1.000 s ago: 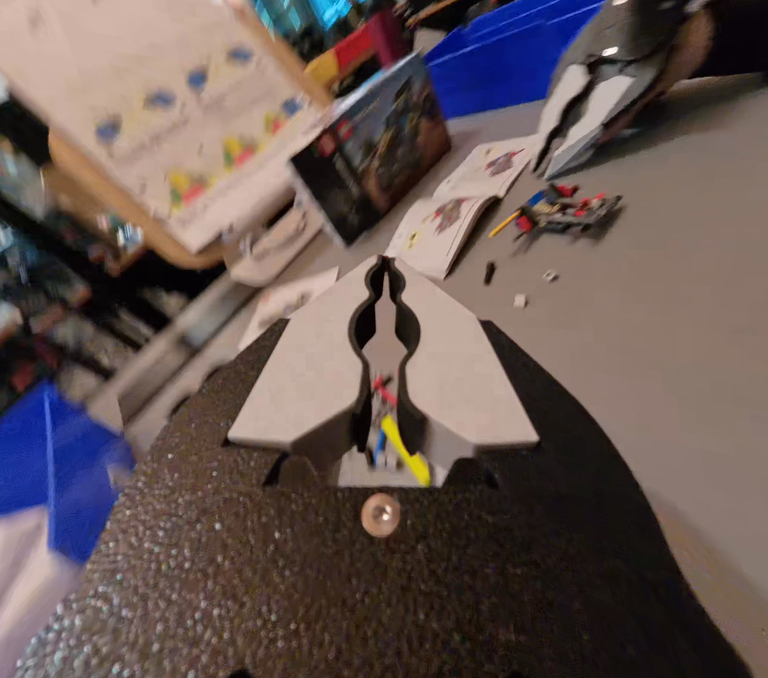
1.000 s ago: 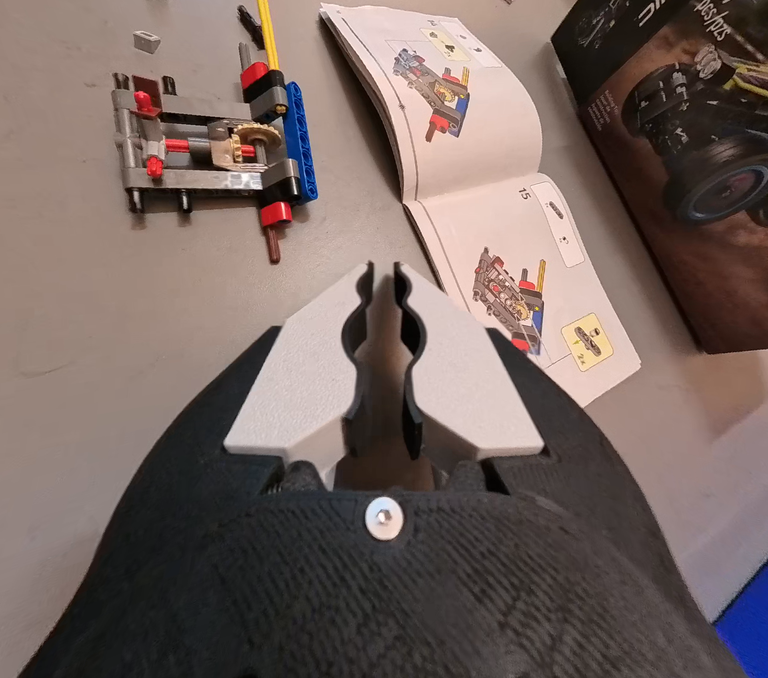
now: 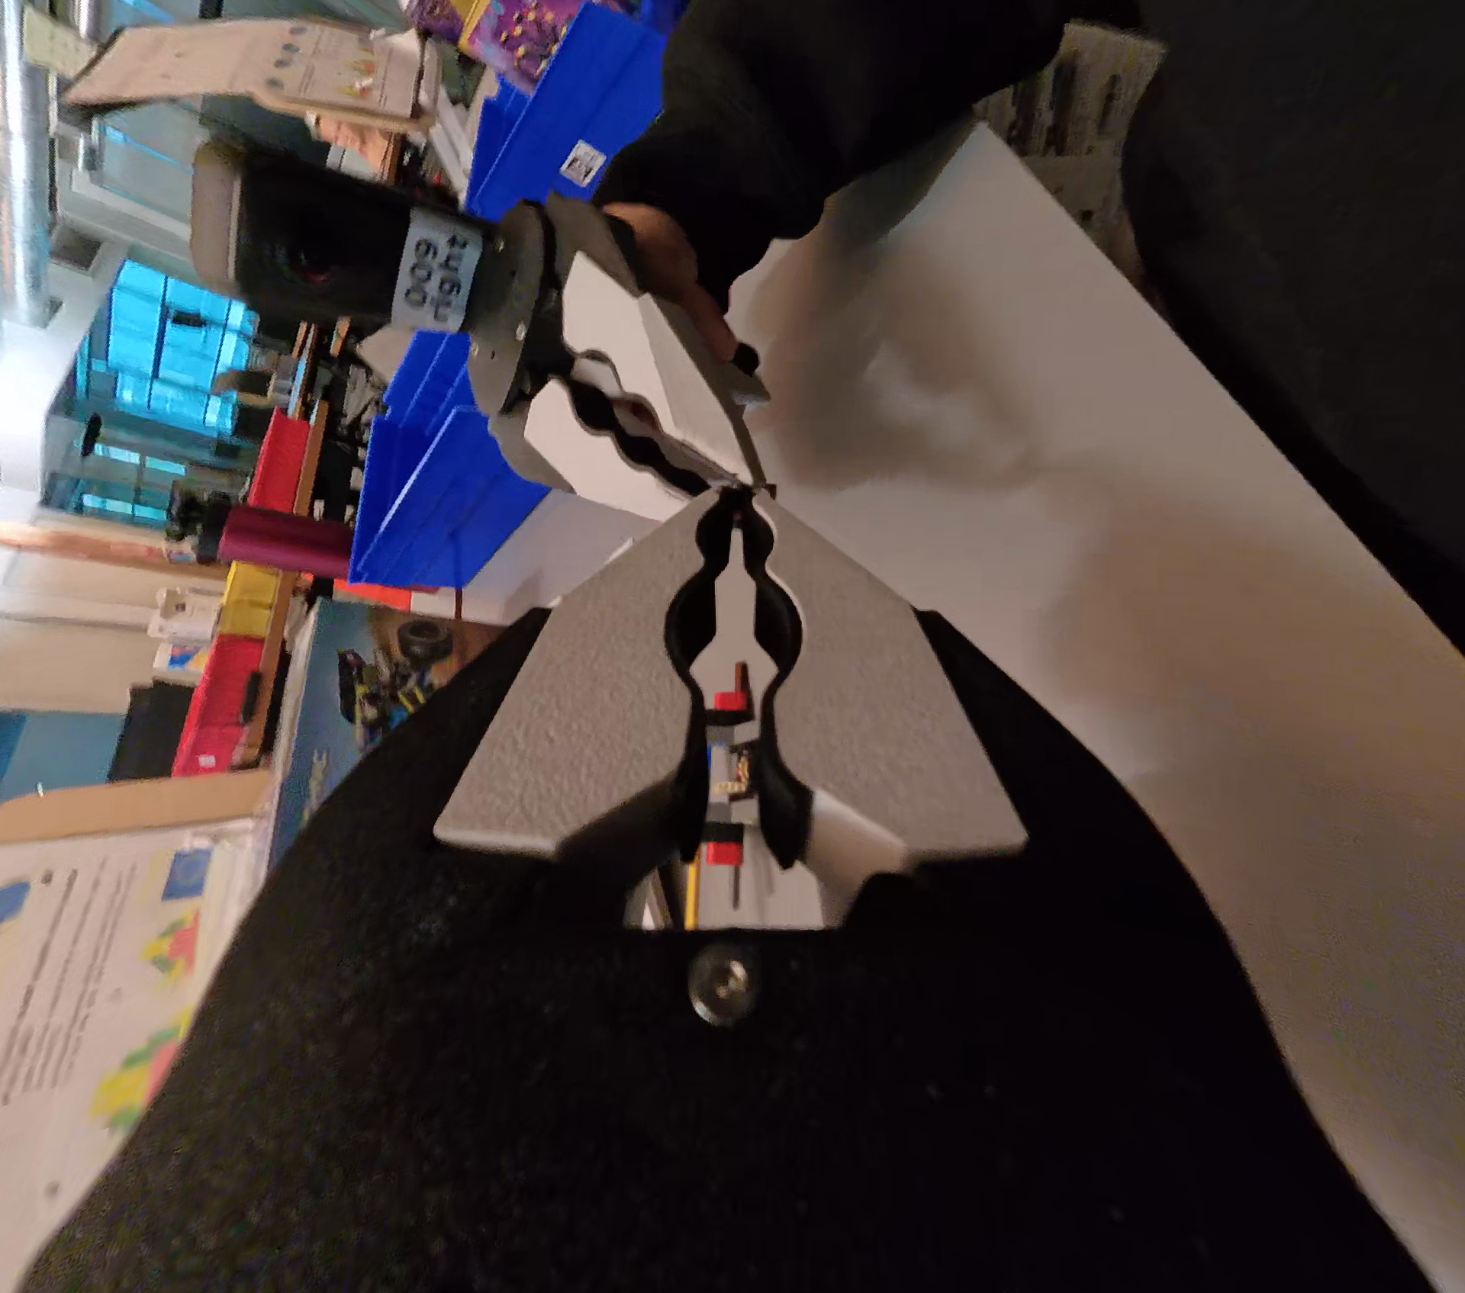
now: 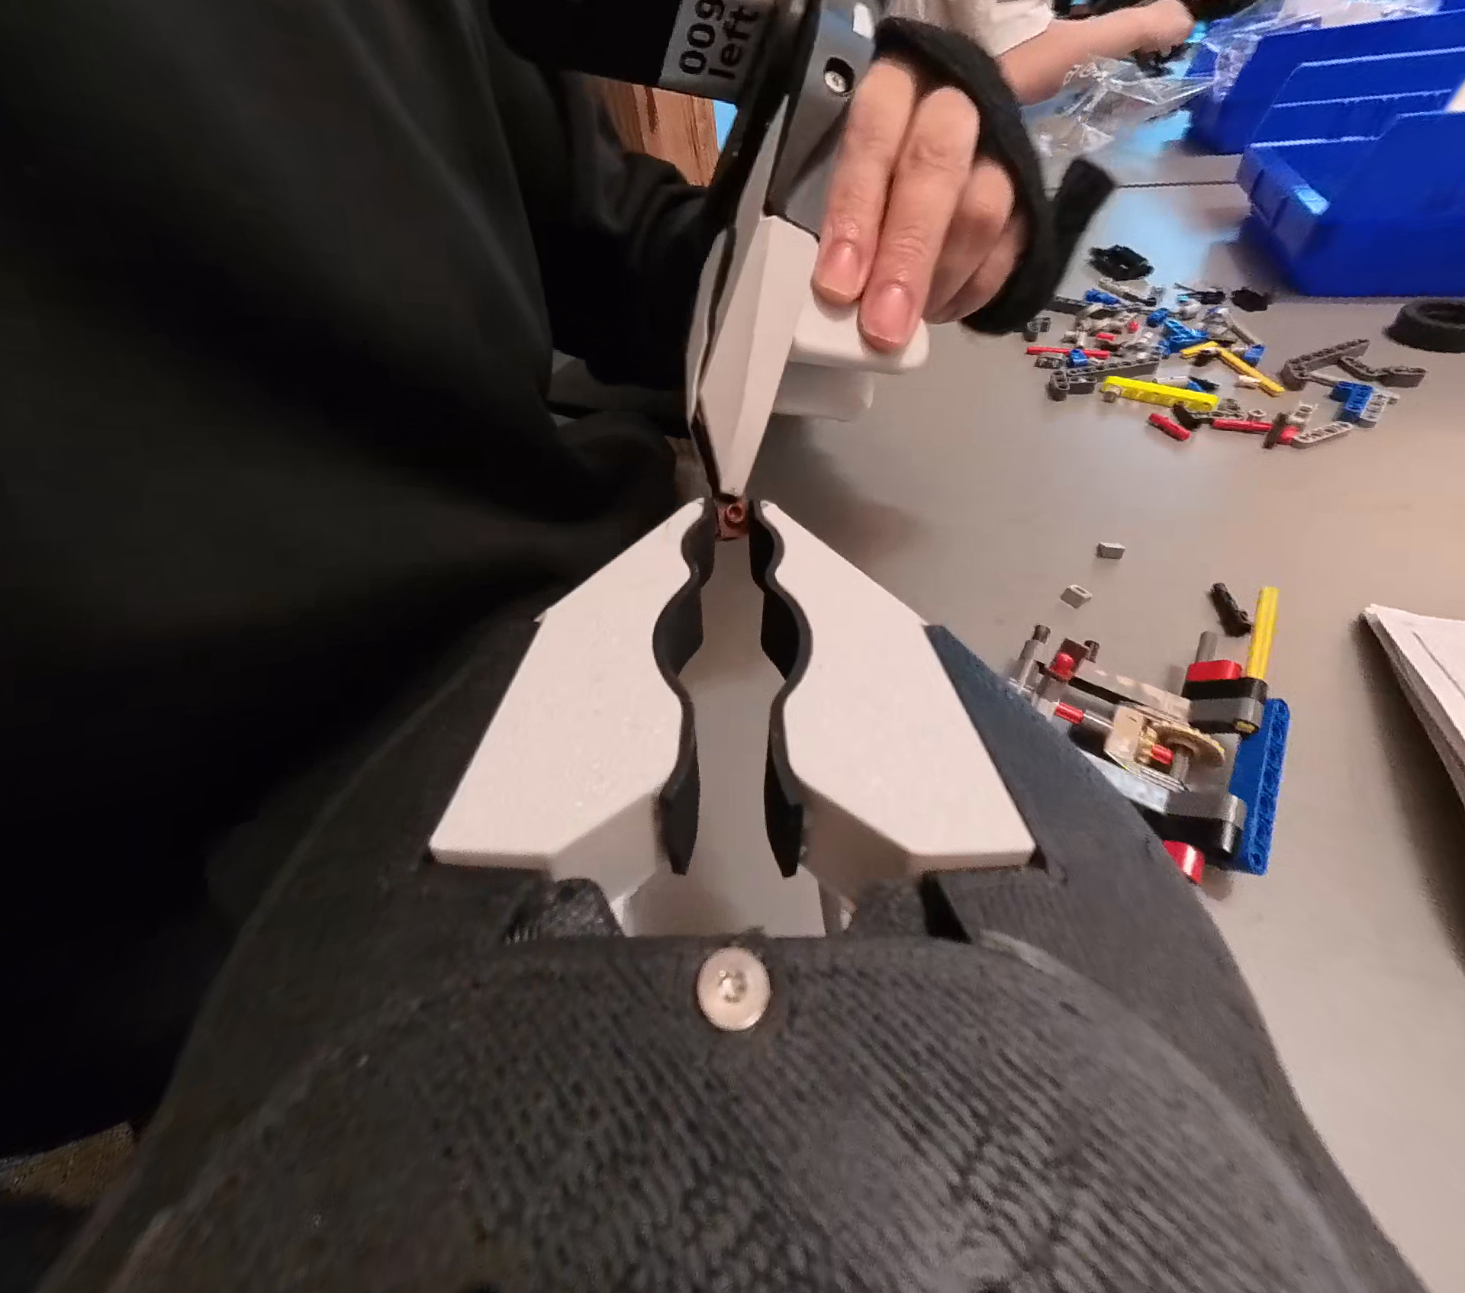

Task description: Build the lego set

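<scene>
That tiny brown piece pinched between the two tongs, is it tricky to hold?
Probably. The brown piece looks hard and smooth, so it may slip or pop out. The right tongs catch it only at their tips, so it could twist. It looks very light, unlikely to break.

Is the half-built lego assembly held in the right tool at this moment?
No, the assembly lies on the grey table, while the right tool pinches only a small brown piece at its tips.

Black textured gripper (image 4: pixel 733 510) bodies w/ grey fingers (image 4: pixel 602 724), silver screw (image 4: pixel 732 993), black sleeve (image 4: pixel 277 225).
</scene>
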The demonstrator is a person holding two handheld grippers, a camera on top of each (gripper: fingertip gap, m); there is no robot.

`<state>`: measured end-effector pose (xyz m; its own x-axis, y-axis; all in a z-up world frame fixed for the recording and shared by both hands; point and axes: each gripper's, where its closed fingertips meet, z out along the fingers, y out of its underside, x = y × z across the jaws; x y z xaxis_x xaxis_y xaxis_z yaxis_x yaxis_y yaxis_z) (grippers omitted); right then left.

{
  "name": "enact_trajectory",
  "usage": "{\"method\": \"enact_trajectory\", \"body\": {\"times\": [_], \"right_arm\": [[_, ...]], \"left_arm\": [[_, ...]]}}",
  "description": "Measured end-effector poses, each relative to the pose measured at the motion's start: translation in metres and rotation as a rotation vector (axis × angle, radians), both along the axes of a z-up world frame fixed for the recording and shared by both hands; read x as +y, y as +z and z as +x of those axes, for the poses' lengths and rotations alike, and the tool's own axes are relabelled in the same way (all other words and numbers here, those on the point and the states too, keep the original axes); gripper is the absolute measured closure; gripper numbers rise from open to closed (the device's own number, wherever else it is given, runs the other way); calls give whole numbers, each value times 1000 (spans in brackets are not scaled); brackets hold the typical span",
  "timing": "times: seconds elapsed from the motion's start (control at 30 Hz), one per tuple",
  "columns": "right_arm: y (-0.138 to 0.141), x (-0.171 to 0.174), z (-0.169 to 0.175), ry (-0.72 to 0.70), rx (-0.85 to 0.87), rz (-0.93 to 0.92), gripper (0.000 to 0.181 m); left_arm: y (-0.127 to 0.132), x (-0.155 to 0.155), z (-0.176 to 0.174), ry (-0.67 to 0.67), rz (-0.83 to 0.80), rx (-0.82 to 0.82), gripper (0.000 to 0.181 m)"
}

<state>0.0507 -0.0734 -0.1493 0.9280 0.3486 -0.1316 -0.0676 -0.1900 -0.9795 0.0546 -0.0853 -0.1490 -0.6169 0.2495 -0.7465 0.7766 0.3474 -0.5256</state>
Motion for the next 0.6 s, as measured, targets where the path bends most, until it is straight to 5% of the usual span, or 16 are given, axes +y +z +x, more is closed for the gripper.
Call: {"method": "enact_trajectory", "body": {"times": [0.03, 0.2, 0.3, 0.43, 0.5, 0.6], "right_arm": [[-1, 0, 5, -33, -1, 1, 175], [-13, -4, 55, -389, 64, -26, 176], [-1, -12, 73, -570, 219, 137, 176], [12, -20, 78, -648, 376, 330, 176], [12, -15, 71, -608, 430, 339, 176], [4, -7, 72, -616, 480, 279, 176]], "left_arm": [[-1, 0, 5, 36, -15, 21, 181], [-7, 10, 31, 283, -127, 174, 170], [-25, 13, 40, 464, -161, 421, 162], [-26, 5, 44, 618, -311, 705, 157], [-24, 2, 46, 644, -354, 699, 158], [-8, 0, 49, 630, -424, 408, 167]]}}
